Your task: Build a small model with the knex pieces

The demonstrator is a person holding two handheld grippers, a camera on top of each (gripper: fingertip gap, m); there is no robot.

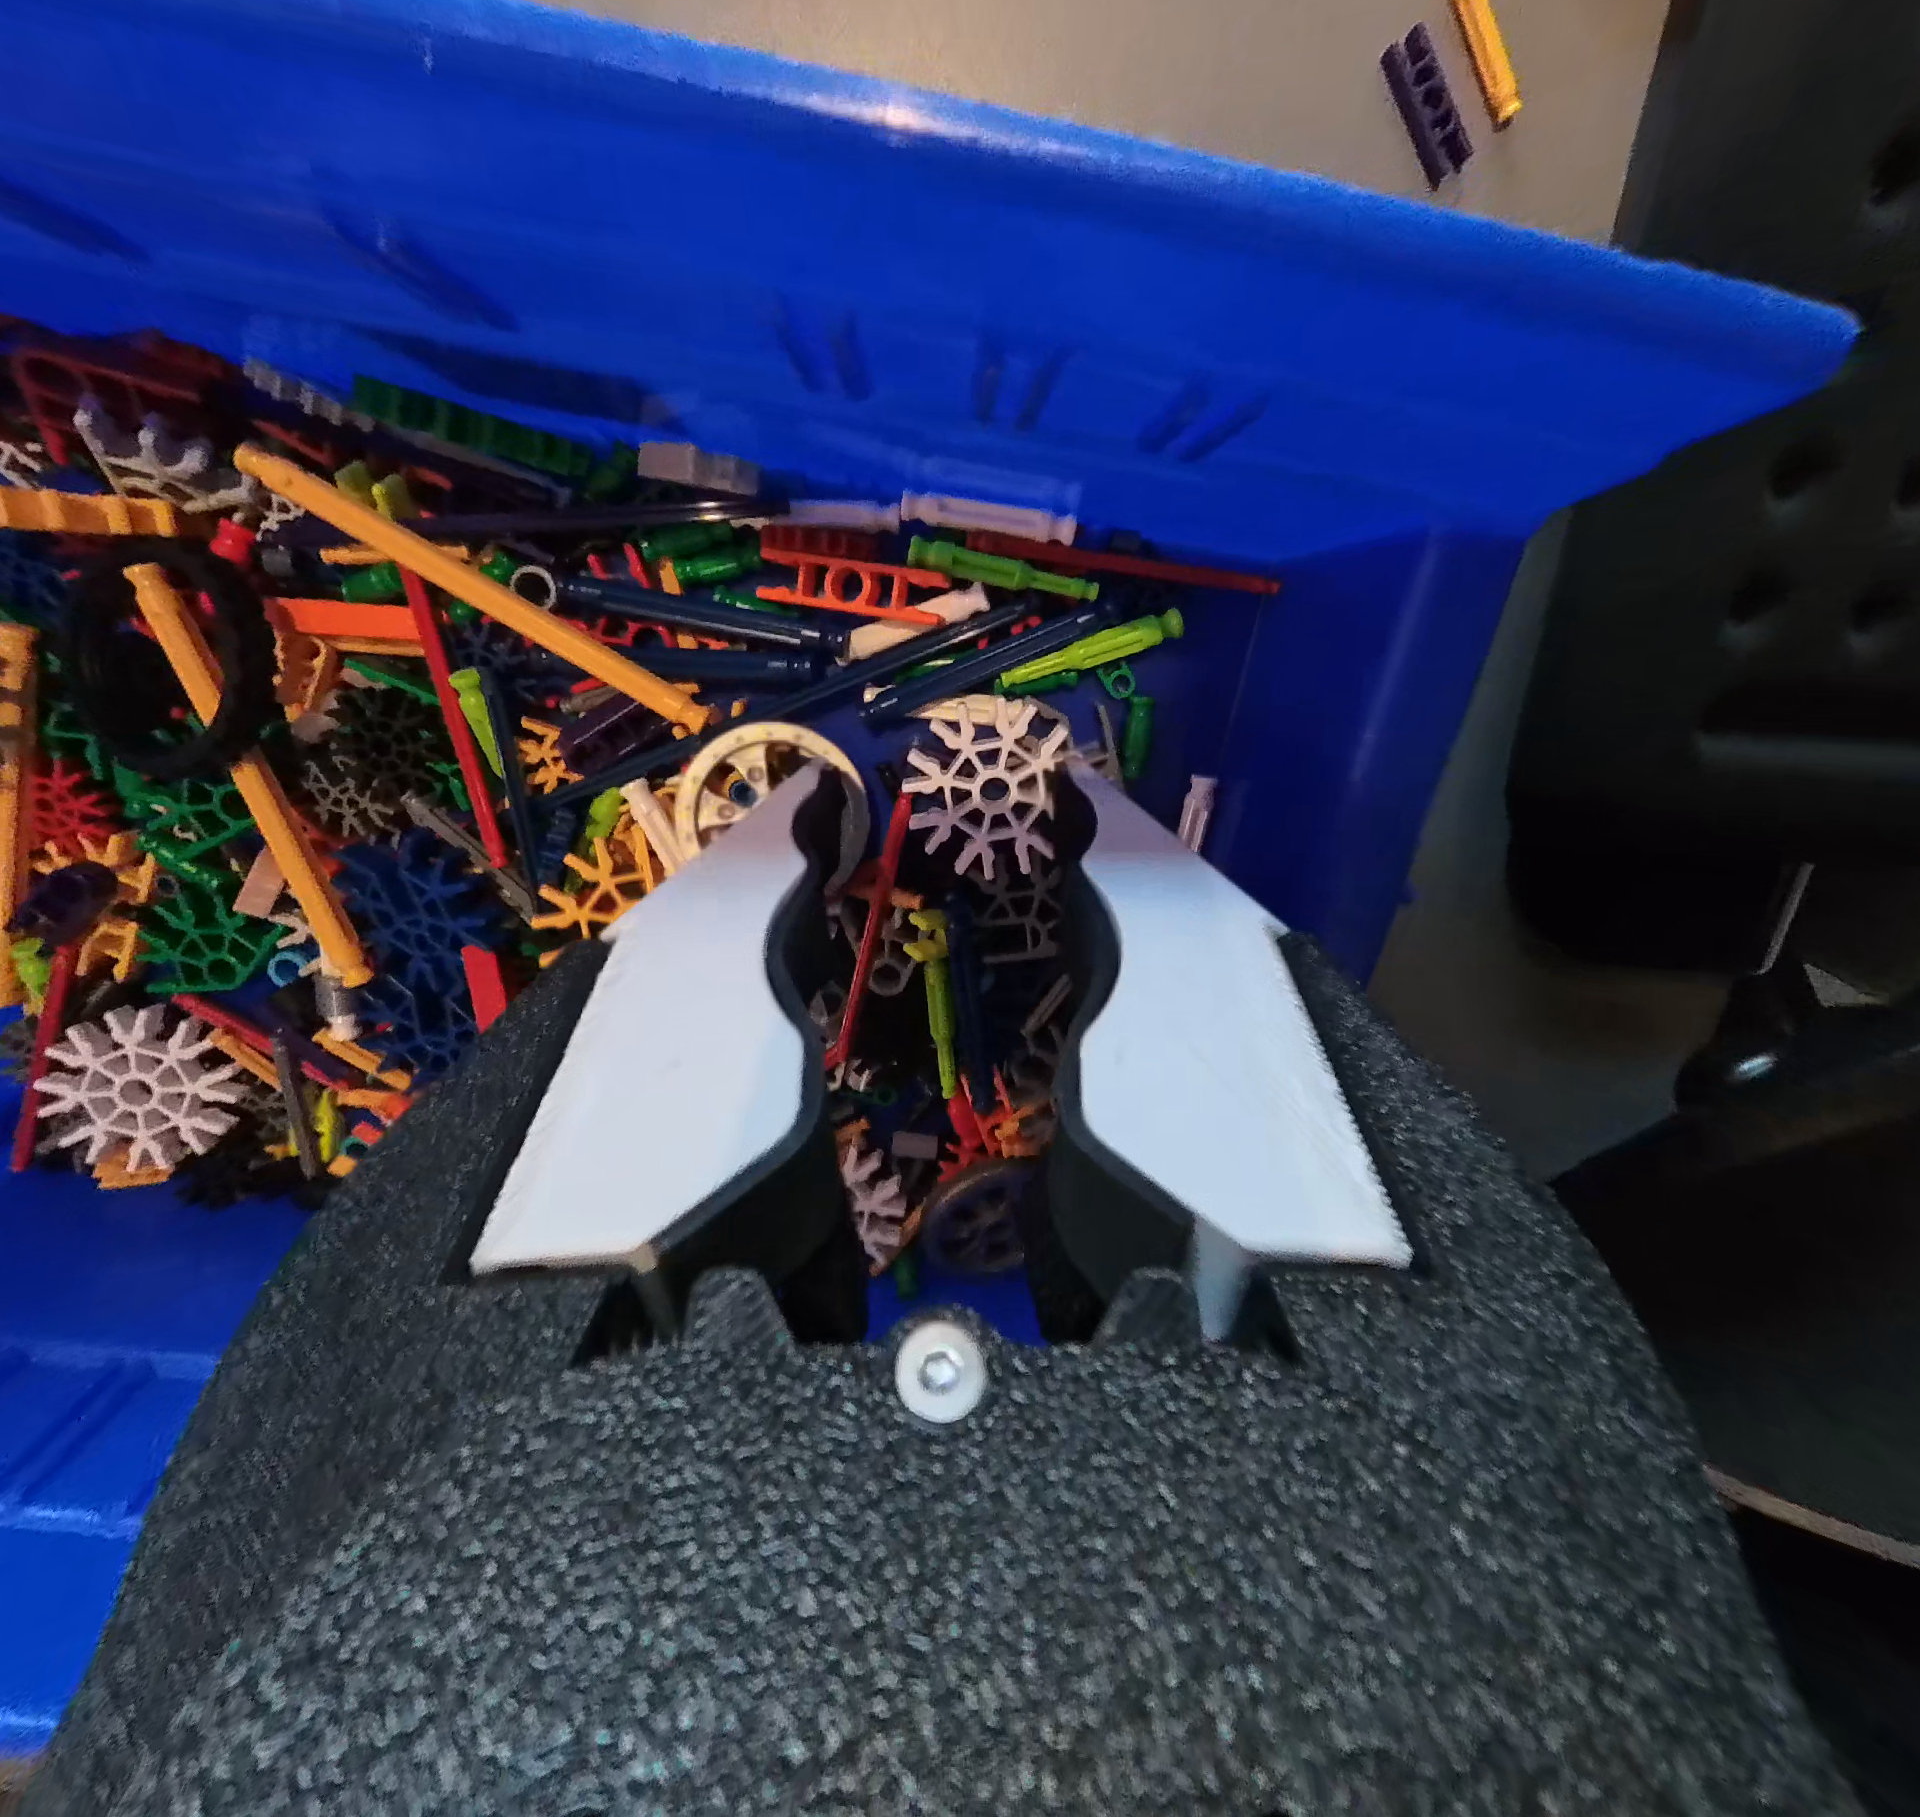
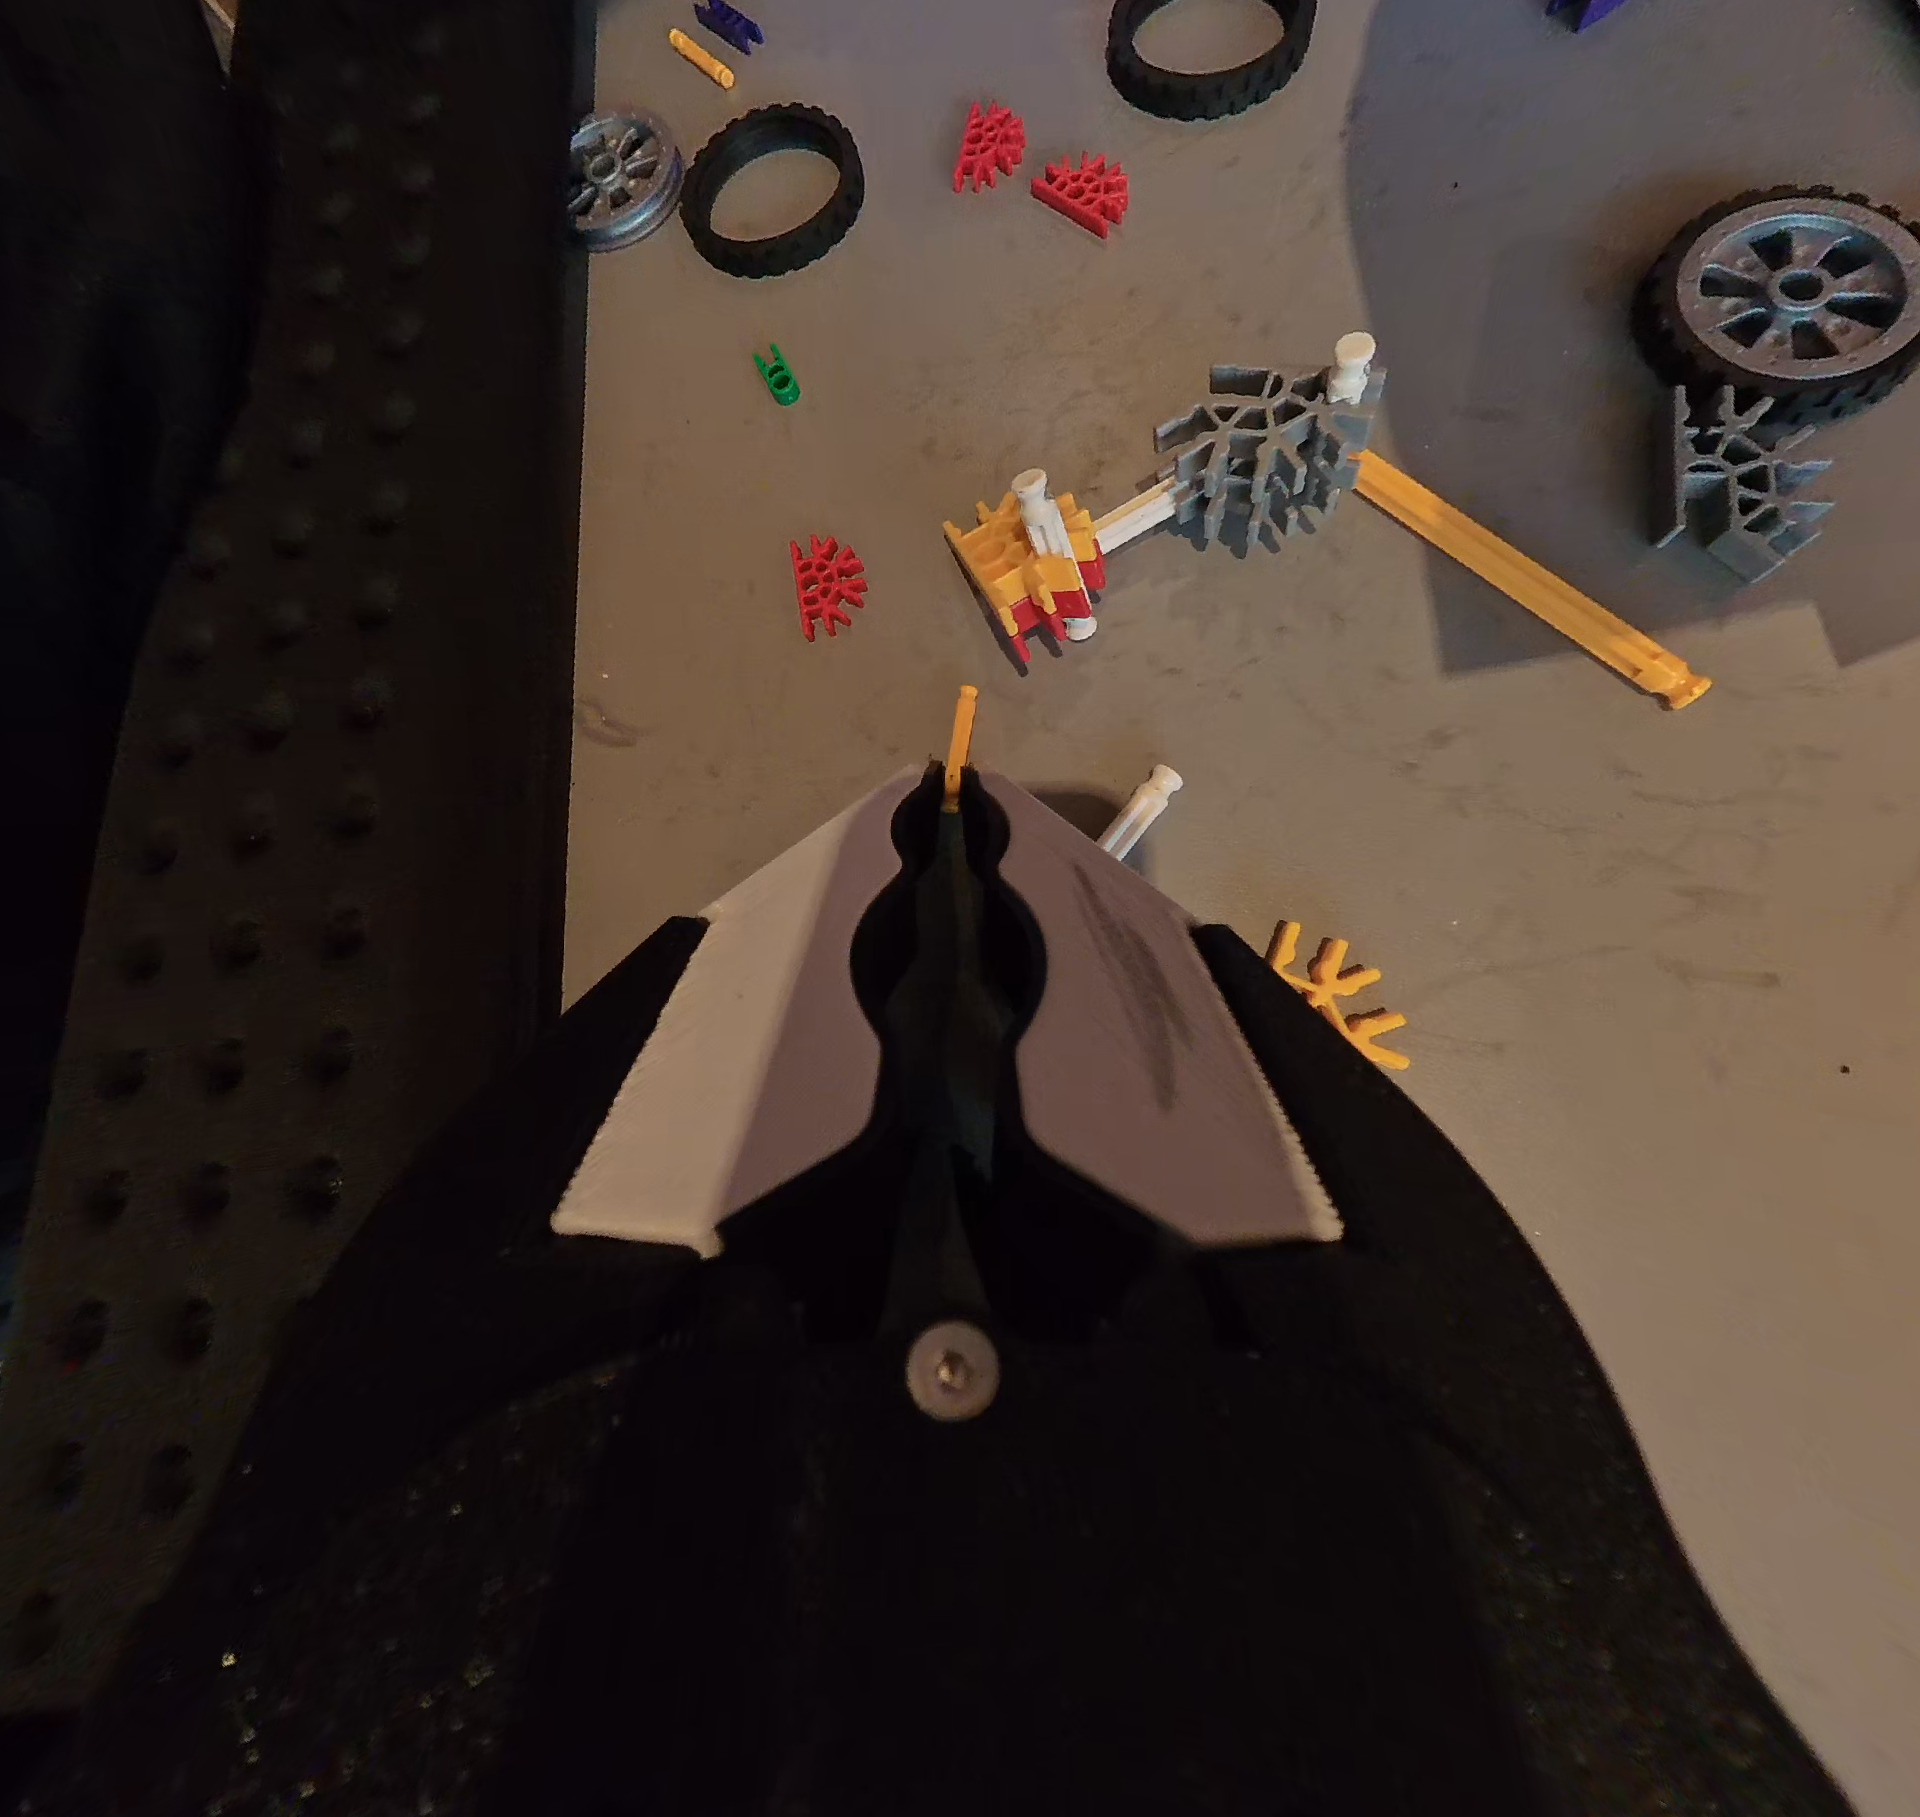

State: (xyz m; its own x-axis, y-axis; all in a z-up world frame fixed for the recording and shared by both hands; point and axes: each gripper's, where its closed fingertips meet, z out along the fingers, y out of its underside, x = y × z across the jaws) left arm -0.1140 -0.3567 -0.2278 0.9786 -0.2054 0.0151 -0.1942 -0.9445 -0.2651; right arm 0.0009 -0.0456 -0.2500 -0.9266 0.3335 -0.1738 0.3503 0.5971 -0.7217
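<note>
My left gripper (image 1: 940, 811) hangs over the blue bin (image 1: 935, 292) of toy rods and snowflake pieces, its fingers spread wide and holding nothing, with a white snowflake piece (image 1: 987, 780) between the tips (close, but I can't tell if it touches). My right gripper (image 2: 954, 780) pinches a small yellow rod (image 2: 961, 728) at its tips, above the grey bench (image 2: 1558, 1248). A half-built grey and yellow piece (image 2: 1226, 489) lies in the middle of the frame, loose tyres (image 2: 774, 190) at the top.
</note>
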